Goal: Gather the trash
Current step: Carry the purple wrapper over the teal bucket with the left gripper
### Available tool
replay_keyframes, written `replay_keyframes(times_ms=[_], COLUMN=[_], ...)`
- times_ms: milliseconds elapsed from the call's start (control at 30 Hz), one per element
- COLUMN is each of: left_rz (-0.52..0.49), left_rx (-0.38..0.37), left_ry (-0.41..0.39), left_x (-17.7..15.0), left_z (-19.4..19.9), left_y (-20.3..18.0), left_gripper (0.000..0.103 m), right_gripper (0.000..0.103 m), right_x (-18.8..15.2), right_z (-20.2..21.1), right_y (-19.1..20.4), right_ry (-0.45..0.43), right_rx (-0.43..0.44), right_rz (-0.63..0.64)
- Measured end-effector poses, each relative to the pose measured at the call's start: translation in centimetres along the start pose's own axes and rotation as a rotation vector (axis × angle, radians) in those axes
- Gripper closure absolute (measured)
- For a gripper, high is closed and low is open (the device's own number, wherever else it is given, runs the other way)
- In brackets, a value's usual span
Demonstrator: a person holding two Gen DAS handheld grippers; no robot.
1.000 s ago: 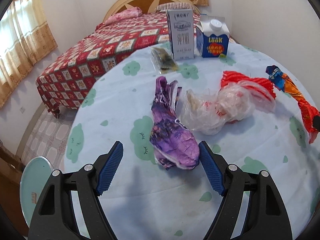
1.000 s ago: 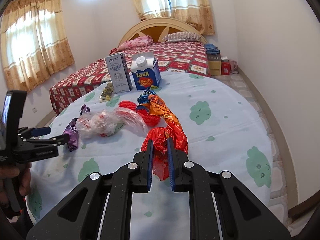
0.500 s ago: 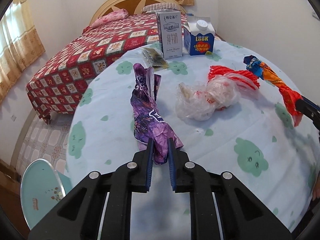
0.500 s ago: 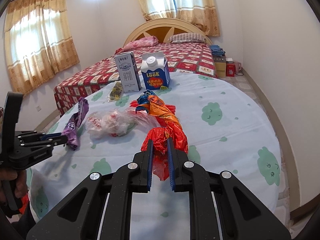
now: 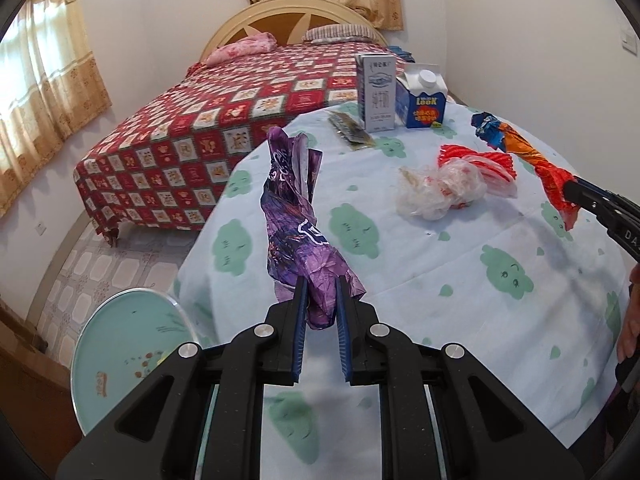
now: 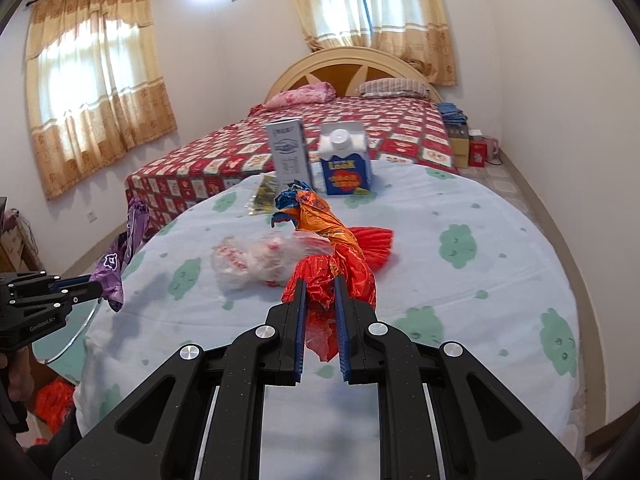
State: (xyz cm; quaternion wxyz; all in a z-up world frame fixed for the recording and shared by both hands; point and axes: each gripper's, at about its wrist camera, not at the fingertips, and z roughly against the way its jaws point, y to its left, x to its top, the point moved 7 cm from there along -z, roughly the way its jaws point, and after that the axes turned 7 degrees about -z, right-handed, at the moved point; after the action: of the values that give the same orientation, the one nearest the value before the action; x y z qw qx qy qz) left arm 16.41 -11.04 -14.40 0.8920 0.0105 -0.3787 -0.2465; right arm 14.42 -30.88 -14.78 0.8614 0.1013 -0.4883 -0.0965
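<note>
Two grippers each pinch a piece of trash above a round table (image 5: 460,264) covered in a pale blue cloth with green cloud prints. The left gripper (image 5: 321,300) is pressed together on the lower end of a purple wrapper (image 5: 294,216), which stands up from the fingers toward 12 o'clock, lifted over the table's edge. The right gripper (image 6: 321,300) is clamped on the red end of an orange wrapper (image 6: 332,240), whose blue tip points toward 11 o'clock. In the left wrist view, a crumpled clear bag (image 5: 440,188) lies on the table at 2 o'clock, touching a red bag (image 5: 484,160) behind it. At the far edge stand a tall grey carton (image 5: 376,92) and a blue carton (image 5: 422,100), side by side, with a small flat packet (image 5: 350,130) just left of them. A bed (image 5: 224,120) with a red patterned cover lies beyond the table.
</note>
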Motion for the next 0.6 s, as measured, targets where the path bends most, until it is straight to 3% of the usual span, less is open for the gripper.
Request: replay_keyframes(times_ms=[600], left_rz=[0.052], left_rx=[0.073], left_ry=[-0.035], left_x=[-3.0], left_z=[3.3], left_y=[6.1], left_gripper=[0.089], right_gripper=[0.089], right_x=[-0.1], right_z=[-2.0], right_y=[8.4], right_ry=[0.013], right_rx=[0.068], right_rz=[0.127])
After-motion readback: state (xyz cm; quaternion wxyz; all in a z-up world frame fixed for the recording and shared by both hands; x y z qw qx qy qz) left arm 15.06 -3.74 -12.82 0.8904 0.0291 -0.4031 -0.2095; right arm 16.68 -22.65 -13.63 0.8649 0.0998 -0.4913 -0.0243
